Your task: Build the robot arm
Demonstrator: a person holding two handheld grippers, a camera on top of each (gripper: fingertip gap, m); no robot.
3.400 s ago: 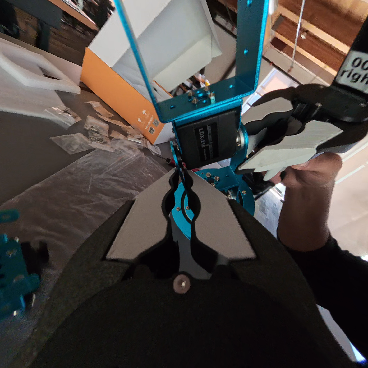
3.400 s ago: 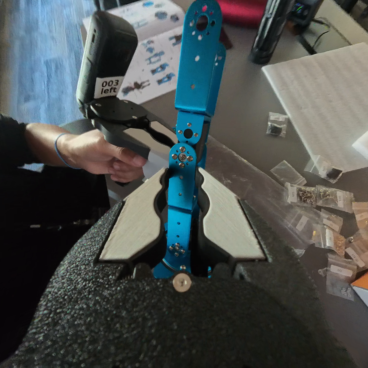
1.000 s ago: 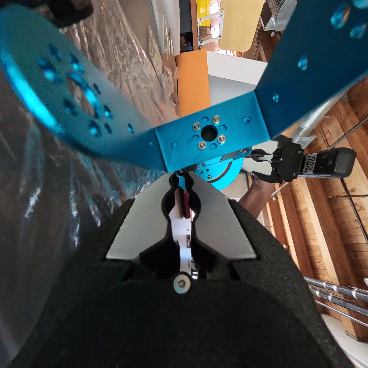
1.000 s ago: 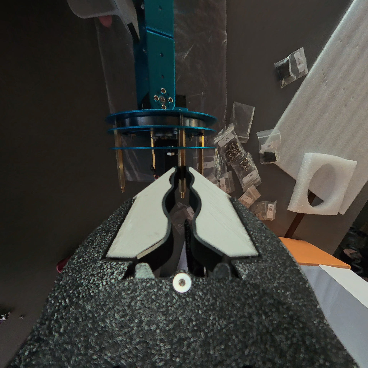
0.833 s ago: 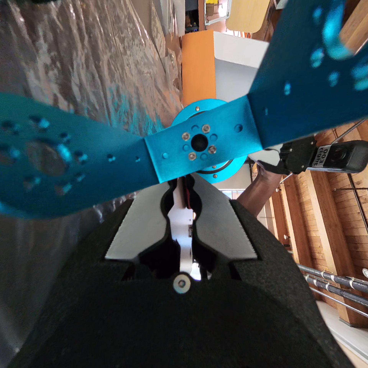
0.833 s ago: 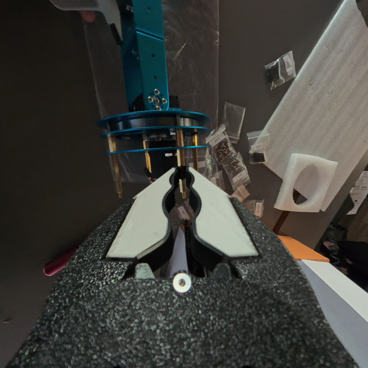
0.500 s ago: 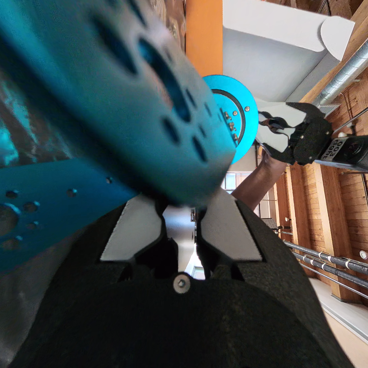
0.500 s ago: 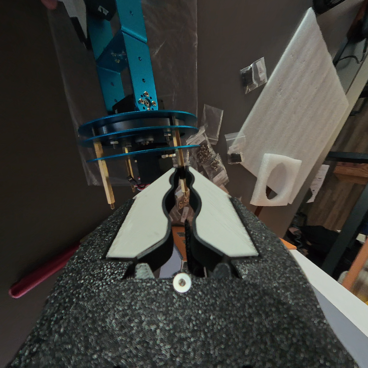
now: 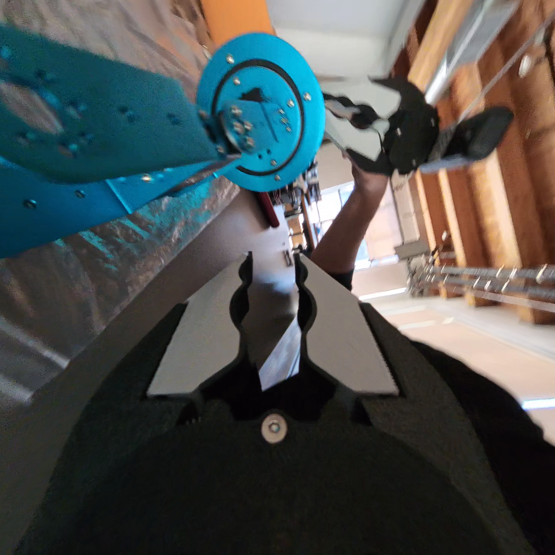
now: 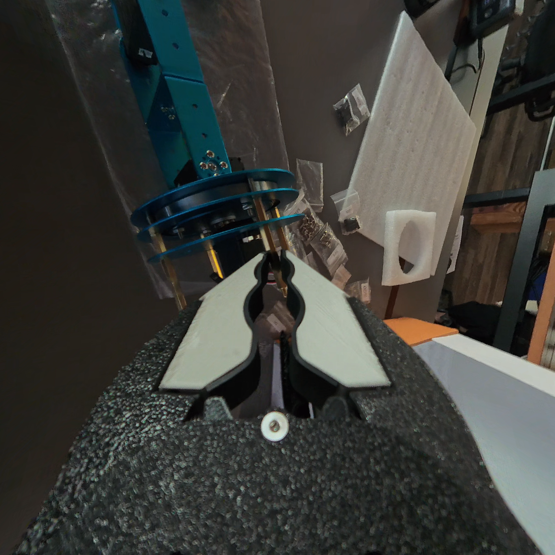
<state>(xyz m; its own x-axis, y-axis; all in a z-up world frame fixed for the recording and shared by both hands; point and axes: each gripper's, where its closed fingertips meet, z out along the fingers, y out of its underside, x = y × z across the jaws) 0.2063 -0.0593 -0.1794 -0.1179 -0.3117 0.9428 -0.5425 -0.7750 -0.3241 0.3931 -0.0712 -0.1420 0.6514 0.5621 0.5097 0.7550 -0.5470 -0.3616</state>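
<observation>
A blue metal robot-arm assembly has a round stacked base (image 10: 210, 192) on brass standoffs (image 10: 263, 231) and long blue brackets (image 10: 180, 90). My right gripper (image 10: 274, 255) is shut on one brass standoff at the base's edge. In the left wrist view the base disc (image 9: 261, 111) and the brackets (image 9: 90, 135) fill the upper left, over a clear plastic sheet (image 9: 90, 270). My left gripper (image 9: 273, 258) is open and empty, below and apart from the disc. The right gripper (image 9: 375, 120) and the person's arm (image 9: 345, 228) show beyond the disc.
A white foam sheet (image 10: 411, 135) and a foam cut-out block (image 10: 408, 246) lie on the dark table (image 10: 60, 180). Several small bags of screws (image 10: 318, 234) lie beside the base. An orange and white box (image 10: 420, 330) is at the right. A red handle (image 9: 267, 210) lies near the table edge. The gap from one gripper's tips to the other's is roughly 20 centimetres.
My left gripper has let go of the blue assembly, opened and drawn back from it. The brackets have swung aside. My right gripper keeps its hold on the standoff and has tilted.
</observation>
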